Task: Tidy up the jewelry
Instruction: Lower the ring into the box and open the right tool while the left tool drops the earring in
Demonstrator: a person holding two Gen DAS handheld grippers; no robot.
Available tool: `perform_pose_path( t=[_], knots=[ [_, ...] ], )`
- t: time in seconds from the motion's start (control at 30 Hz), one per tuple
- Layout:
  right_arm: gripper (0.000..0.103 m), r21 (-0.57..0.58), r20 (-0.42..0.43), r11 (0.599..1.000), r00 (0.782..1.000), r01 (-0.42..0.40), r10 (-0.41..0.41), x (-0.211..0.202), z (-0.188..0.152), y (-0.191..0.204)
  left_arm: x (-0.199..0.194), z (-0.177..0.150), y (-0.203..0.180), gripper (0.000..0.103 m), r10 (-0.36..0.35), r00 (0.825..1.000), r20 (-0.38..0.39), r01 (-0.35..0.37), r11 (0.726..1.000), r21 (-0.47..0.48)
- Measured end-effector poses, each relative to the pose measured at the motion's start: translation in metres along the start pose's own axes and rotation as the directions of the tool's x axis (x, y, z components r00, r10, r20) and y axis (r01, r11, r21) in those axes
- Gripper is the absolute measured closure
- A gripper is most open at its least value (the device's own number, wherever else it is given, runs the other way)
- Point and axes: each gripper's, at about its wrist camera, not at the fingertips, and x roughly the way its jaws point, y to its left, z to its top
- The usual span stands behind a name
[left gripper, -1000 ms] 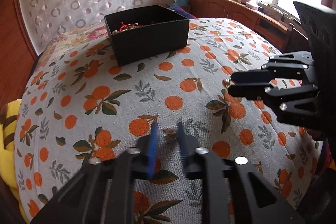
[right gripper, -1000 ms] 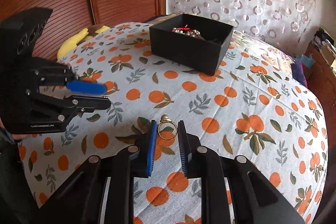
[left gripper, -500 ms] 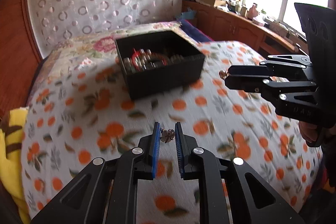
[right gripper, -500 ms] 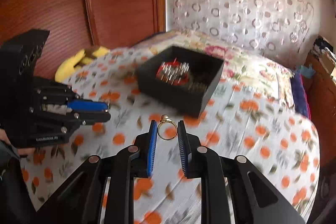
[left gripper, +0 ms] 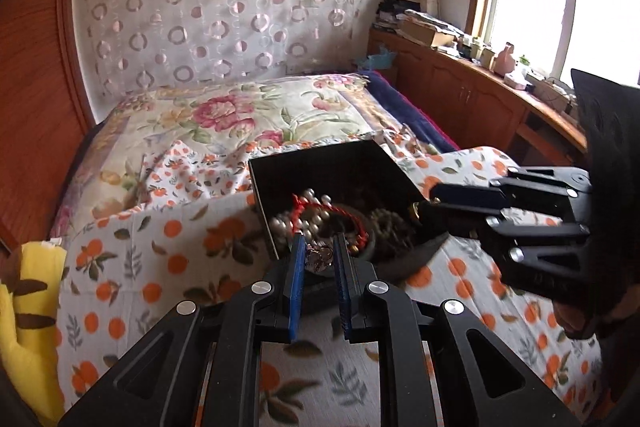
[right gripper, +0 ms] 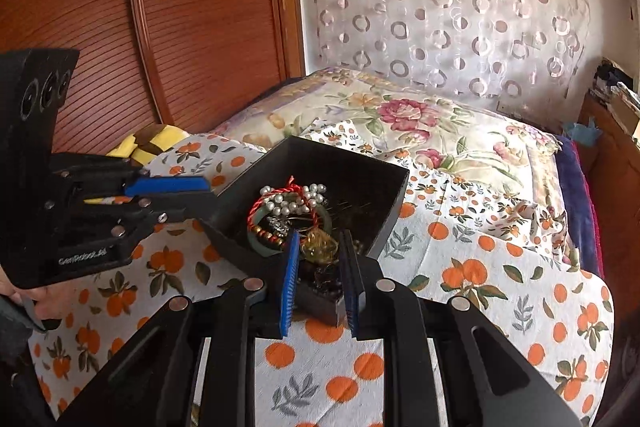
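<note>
**Two small pieces carried to the box**

The left gripper [left gripper: 318, 261] pinched a small silvery trinket [left gripper: 319, 255] between its blue pads, and the right gripper [right gripper: 319, 253] pinched a gold ring [right gripper: 319, 246] the same way. Both pieces hung at the near rim of the black box [right gripper: 380, 223], which sat toward the far end of the orange-print sheet [right gripper: 500, 267] and already held pearl beads [right gripper: 288, 201] and a red cord bracelet [left gripper: 320, 207].

Both pieces looked light, hard and slick, so a grip across the ring's band or the trinket's body seemed the safest hold; a glancing pinch would likely let either squirt out. They seemed sturdy enough for a short drop onto the heap. The loose strands in the box looked limp and prone to tangling, so the pads would do best to part above them, not among them.
</note>
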Motion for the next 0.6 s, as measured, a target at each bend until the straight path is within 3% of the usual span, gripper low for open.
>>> perform_pose_path(
  t=[0.1,0.33,0.4,0.47,0.6],
  knots=[
    [0.074,0.007,0.004,1.000,1.000,0.005,-0.006,-0.001,-0.003,-0.001,0.008,0.005,0.000,0.090,0.005,1.000,-0.003,-0.005,1.000,0.000],
    [0.074,0.031,0.026,0.999,0.999,0.027,-0.028,-0.020,-0.009,-0.004,0.008,0.010,-0.007,0.087,0.020,1.000,0.010,-0.020,1.000,0.009],
    [0.073,0.047,0.042,0.998,0.998,0.047,-0.049,-0.030,-0.013,-0.004,0.001,0.008,-0.009,0.074,0.020,1.000,0.021,-0.020,1.000,0.001],
    [0.068,0.065,0.059,0.996,0.996,0.057,-0.061,-0.040,-0.017,-0.004,-0.007,0.004,-0.012,0.069,0.026,0.999,0.029,-0.025,1.000,-0.003],
    [0.054,0.094,0.094,0.994,0.993,0.062,-0.071,-0.063,-0.026,0.001,-0.032,-0.005,-0.016,0.037,0.042,0.998,0.053,-0.041,0.999,-0.029]
  ],
)
